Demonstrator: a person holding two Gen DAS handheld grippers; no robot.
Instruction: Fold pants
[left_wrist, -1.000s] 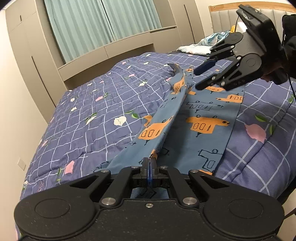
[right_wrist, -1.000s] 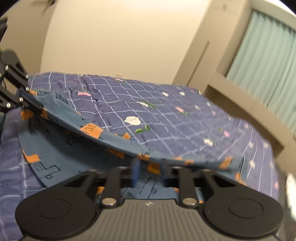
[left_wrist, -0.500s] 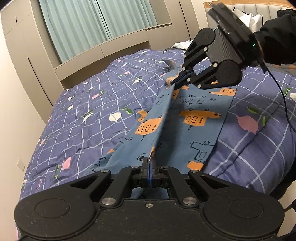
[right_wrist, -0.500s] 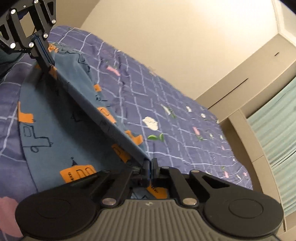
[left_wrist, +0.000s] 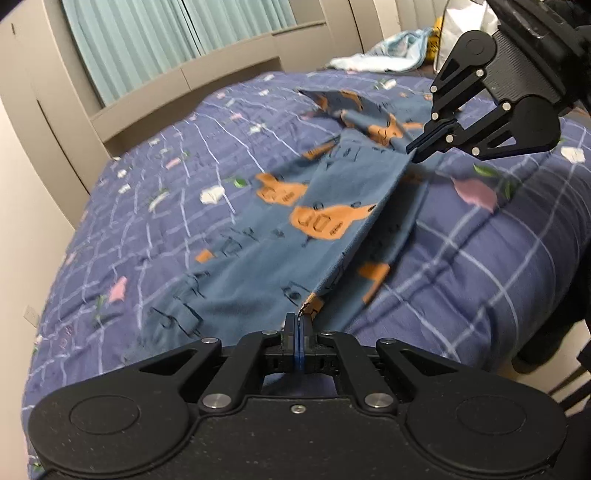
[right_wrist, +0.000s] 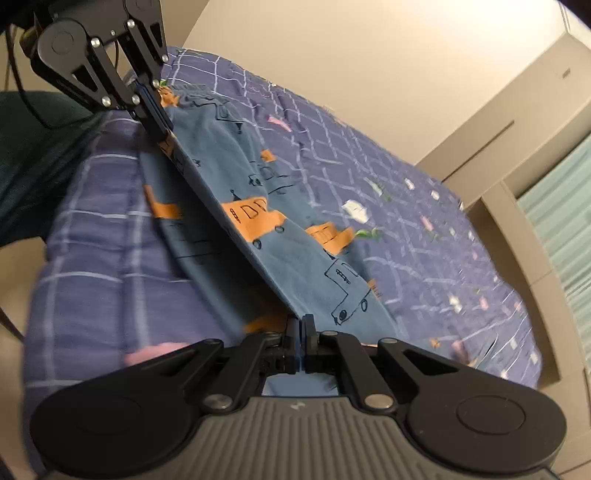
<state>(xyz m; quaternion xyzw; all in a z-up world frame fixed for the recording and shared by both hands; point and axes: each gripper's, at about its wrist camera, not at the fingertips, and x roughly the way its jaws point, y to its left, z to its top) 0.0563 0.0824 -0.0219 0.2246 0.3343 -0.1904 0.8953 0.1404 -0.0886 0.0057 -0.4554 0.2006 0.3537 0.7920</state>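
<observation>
Your left gripper (left_wrist: 298, 320) is clenched on the near edge of the blue cotton pants printed with orange and outlined vehicles (left_wrist: 280, 236), its 2 jaws pressed together with only a thin lip of fabric pinched between them. Your right gripper (right_wrist: 302, 322) is likewise closed tight on the same edge further along; in the left wrist view you can see it (left_wrist: 415, 152) up and to the right, its black linkage arms drawn in and its tip biting the cloth.

Between your 2 grips the edge of the pants runs as 1 taut, straight line, lifted clear of the layer beneath. From that line the upper layer slopes down and away onto the purple quilt with a white grid and small flower prints (left_wrist: 155, 192), which covers the bed. A second layer of the pants lies flat under the raised edge, towards the near side of the bed, with orange patches showing on it (left_wrist: 375, 275). The far end of the garment is rumpled into a small peak (left_wrist: 332, 101) beyond your right gripper.

In the right wrist view your left gripper (right_wrist: 162, 127) sits at the upper left, holding the other end of that taut edge.

Beyond the bed stand pale green curtains (left_wrist: 155, 33) above a beige built-in ledge (left_wrist: 192, 88), and a light blue crumpled cloth (left_wrist: 384, 55) lies at the far end.
</observation>
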